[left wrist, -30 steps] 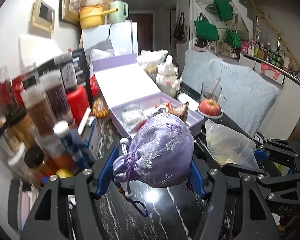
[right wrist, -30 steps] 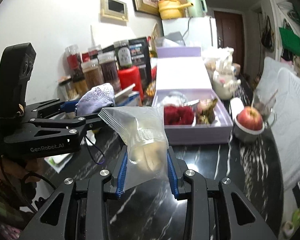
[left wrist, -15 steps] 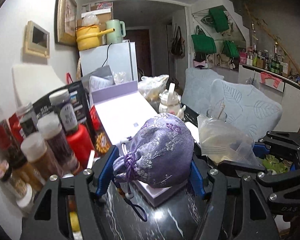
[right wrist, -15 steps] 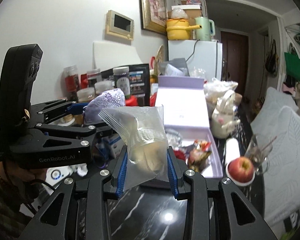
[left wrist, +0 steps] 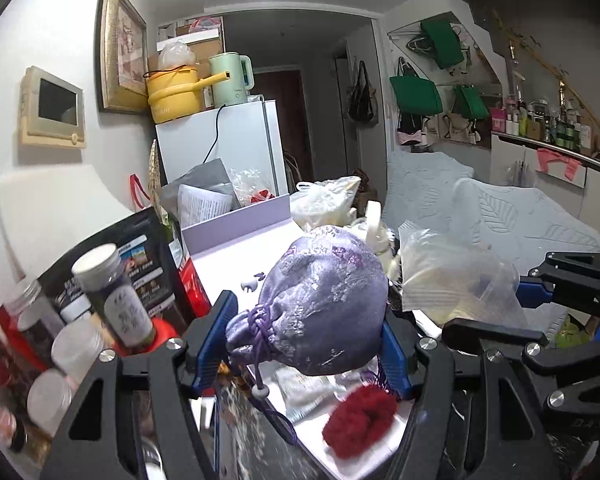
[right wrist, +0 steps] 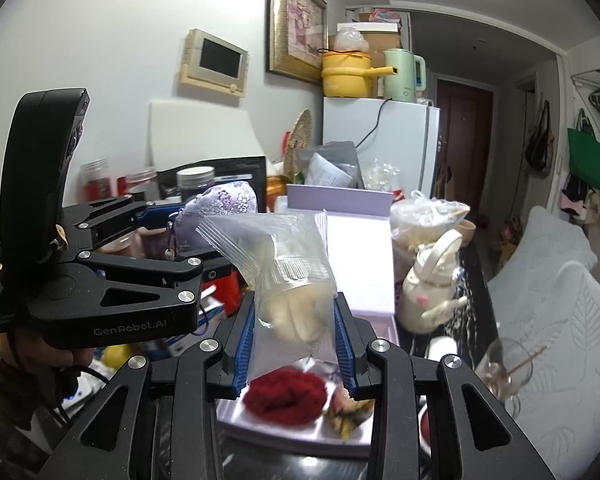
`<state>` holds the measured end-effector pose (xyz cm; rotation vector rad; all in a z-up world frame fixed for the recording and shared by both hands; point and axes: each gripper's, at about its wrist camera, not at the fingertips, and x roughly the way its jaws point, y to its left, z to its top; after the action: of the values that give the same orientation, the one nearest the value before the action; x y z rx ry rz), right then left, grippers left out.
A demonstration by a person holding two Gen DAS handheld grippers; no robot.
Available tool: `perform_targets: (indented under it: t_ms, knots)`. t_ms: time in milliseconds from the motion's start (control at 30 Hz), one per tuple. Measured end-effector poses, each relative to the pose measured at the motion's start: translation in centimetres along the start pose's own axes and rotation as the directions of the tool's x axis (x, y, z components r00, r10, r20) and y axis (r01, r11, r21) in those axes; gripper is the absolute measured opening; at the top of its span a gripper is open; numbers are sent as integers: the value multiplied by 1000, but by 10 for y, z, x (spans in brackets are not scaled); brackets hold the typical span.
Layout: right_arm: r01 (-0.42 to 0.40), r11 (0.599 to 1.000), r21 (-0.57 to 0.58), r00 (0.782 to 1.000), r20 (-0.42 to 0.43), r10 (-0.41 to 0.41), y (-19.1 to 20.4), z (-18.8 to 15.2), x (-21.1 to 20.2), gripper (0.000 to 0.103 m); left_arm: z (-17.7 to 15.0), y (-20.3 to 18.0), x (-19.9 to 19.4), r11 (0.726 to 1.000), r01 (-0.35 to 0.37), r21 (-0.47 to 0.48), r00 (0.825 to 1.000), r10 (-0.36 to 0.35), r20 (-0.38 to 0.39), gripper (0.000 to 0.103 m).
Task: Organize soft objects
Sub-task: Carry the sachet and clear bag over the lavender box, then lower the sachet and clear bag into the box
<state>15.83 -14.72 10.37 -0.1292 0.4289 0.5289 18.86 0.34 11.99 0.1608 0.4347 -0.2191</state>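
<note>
Two grips | left gripper [left wrist: 306, 344] clamps lilac drawstring pouch [left wrist: 320, 300] | right gripper [right wrist: 295, 344] pinches zip bag [right wrist: 287, 276] | risk: slick bag slipping above lavender box [right wrist: 360, 256]

Left gripper [left wrist: 306, 340] angled slightly downward, blue pads clamped on both sides of the purple pouch [left wrist: 320, 304]. Right gripper [right wrist: 295, 344] alongside it, jaws pinched tight on the clear zip bag [right wrist: 287, 272]. The hand [right wrist: 65, 356] under the left handle looks closed around it, though half hidden.

Both wrist cameras look forward and slightly down from close range, sharing the lilac box [left wrist: 235, 226] and fridge [right wrist: 380, 136]
</note>
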Motion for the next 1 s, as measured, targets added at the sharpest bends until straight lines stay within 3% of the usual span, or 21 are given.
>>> perform_targets:
  t_ms: [200, 533, 1000]
  knots:
    - [15, 1000, 9, 1000, -14, -15, -22, 11, 36, 35, 11, 6, 40, 1000, -13, 8, 1000, 13, -19, 66]
    - [26, 999, 47, 994, -111, -21, -48, 0, 87, 35, -2, 6, 105, 1000, -3, 4, 990, 4, -140, 66]
    - [49, 996, 73, 966, -257, -29, -61, -47, 130, 35, -51, -7, 160, 1000, 15, -1, 950, -14, -313, 65]
